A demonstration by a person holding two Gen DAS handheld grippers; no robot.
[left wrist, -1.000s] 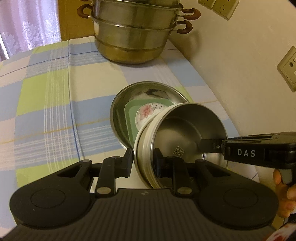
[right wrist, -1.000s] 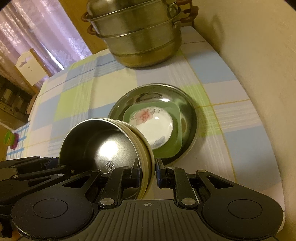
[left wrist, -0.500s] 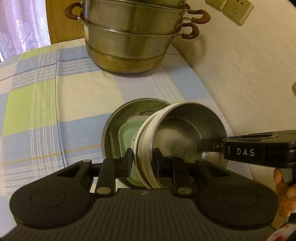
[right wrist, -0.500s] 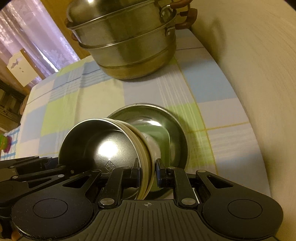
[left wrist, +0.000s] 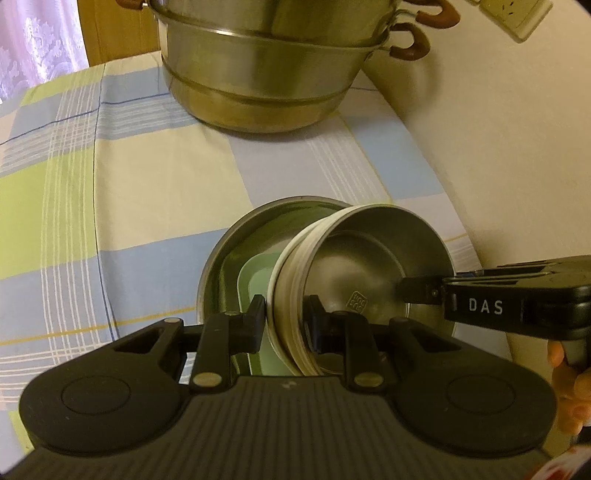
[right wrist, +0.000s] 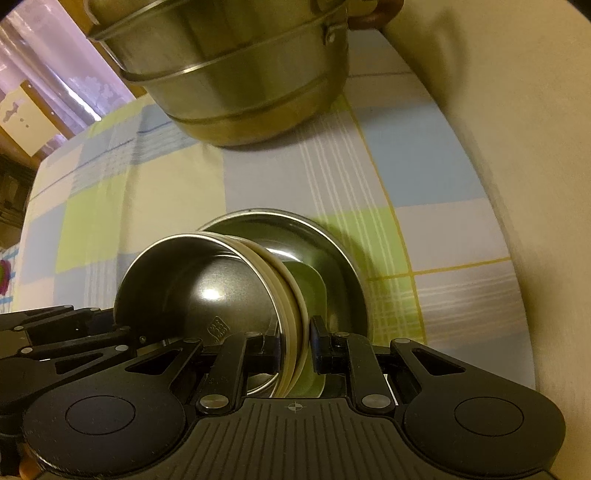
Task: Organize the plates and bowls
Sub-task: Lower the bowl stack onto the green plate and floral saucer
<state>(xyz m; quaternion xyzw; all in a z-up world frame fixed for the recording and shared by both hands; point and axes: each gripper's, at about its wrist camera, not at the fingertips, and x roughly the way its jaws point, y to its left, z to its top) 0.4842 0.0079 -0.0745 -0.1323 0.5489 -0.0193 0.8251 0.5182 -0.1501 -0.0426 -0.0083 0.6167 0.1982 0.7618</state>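
Observation:
A stack of nested steel bowls with cream rims hangs tilted between both grippers. My left gripper is shut on its left rim. My right gripper is shut on the opposite rim and appears in the left wrist view as a black arm marked DAS. The left gripper shows at the left of the right wrist view, beside the bowls. Just beneath them lies a wide steel plate holding a green square plate, mostly hidden by the bowls.
A big steel steamer pot with brown handles stands at the back of the checked tablecloth. A cream wall runs close along the right, with a socket. A hand holds the right gripper.
Both grippers carried the bowl stack forward toward the pot and slightly down over the steel plate. The flowered dish on the green plate is now hidden behind the bowls.

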